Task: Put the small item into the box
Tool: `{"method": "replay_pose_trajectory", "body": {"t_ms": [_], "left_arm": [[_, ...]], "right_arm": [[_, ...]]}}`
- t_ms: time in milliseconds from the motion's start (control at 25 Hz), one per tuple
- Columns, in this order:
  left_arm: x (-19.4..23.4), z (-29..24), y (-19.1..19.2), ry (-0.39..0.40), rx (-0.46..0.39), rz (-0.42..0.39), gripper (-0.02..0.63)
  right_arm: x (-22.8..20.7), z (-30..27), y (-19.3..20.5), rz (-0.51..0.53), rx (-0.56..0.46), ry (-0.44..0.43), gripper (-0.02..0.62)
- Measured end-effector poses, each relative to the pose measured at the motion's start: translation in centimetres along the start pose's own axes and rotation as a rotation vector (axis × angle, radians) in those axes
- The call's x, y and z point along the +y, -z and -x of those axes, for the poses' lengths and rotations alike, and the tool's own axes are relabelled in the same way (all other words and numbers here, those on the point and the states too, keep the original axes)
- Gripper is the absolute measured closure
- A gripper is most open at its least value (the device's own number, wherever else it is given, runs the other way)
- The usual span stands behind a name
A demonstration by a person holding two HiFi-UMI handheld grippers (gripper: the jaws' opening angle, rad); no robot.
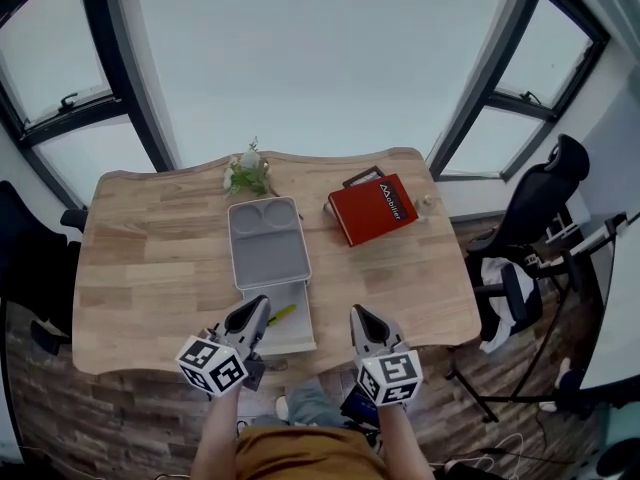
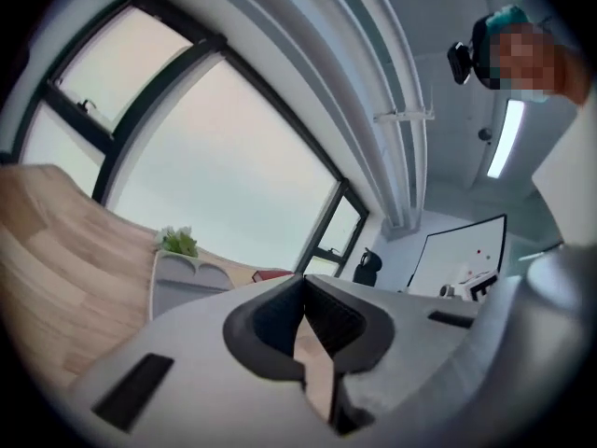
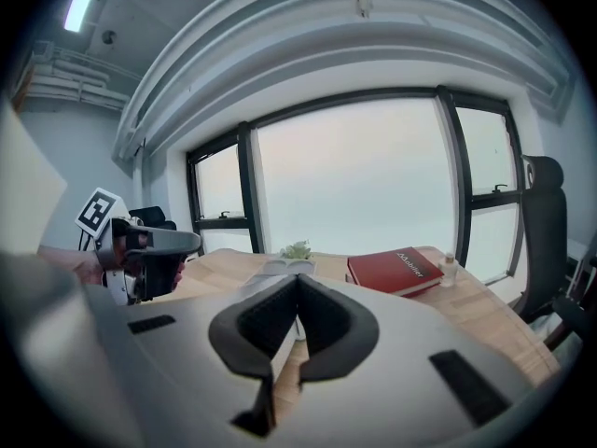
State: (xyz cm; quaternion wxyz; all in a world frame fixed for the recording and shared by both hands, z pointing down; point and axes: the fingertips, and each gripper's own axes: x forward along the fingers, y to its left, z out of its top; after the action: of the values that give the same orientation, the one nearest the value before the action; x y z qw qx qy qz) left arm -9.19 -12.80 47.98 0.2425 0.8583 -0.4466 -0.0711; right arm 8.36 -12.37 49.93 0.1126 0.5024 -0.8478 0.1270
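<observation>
A grey box lies open on the wooden table (image 1: 150, 258): its lid (image 1: 268, 243) is spread flat towards the far side and its pale lower tray (image 1: 297, 330) sits at the near edge. A small yellow-green item (image 1: 281, 315) lies in that tray, just right of my left gripper (image 1: 258, 305). The left gripper is lifted off the table and shut with nothing between its jaws (image 2: 305, 283). My right gripper (image 1: 358, 314) hovers to the right of the tray, jaws closed together and empty (image 3: 298, 283). In the left gripper view the box lid (image 2: 182, 283) shows ahead.
A red book (image 1: 373, 208) lies right of the box lid, with a small bottle (image 1: 427, 204) beside it. A little plant (image 1: 248, 173) stands behind the lid. A black office chair (image 1: 535, 208) is off the table's right end. Large windows run behind the table.
</observation>
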Motion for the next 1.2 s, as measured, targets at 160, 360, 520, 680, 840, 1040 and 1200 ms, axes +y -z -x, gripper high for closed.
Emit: {"method": "replay_pose_trajectory", "body": {"t_ms": [160, 360, 520, 680, 840, 1040, 1200], "left_arm": [[0.0, 1.1, -0.3, -0.133, 0.070, -0.240, 0.601], [-1.1, 2.0, 0.2, -0.110, 0.138, -0.239, 0.601], [-1.3, 2.6, -0.2, -0.118, 0.100, -0.229, 0.601], [-1.0, 2.7, -0.2, -0.143, 0.095, -0.218, 0.601], [-1.4, 2.6, -0.4, -0.132, 0.085, -0.214, 0.601], [-2.0, 2.3, -0.2, -0.108, 0.085, -0.220, 0.601], [-2.3, 2.3, 0.1, -0.098, 0.092, -0.221, 0.601]], "right_arm": [[2.7, 0.8, -1.4, 0.018, -0.049, -0.021, 0.592], [4.1, 2.1, -2.1, 0.026, -0.083, -0.020, 0.592], [4.6, 2.6, -2.7, 0.037, -0.107, -0.023, 0.592], [4.8, 2.9, -2.9, 0.034, -0.114, -0.029, 0.592], [4.6, 3.2, -2.9, 0.031, -0.111, -0.032, 0.592], [4.6, 3.3, -2.9, 0.052, -0.104, -0.034, 0.592], [4.5, 3.5, -2.7, 0.048, -0.102, -0.032, 0.592]]}}
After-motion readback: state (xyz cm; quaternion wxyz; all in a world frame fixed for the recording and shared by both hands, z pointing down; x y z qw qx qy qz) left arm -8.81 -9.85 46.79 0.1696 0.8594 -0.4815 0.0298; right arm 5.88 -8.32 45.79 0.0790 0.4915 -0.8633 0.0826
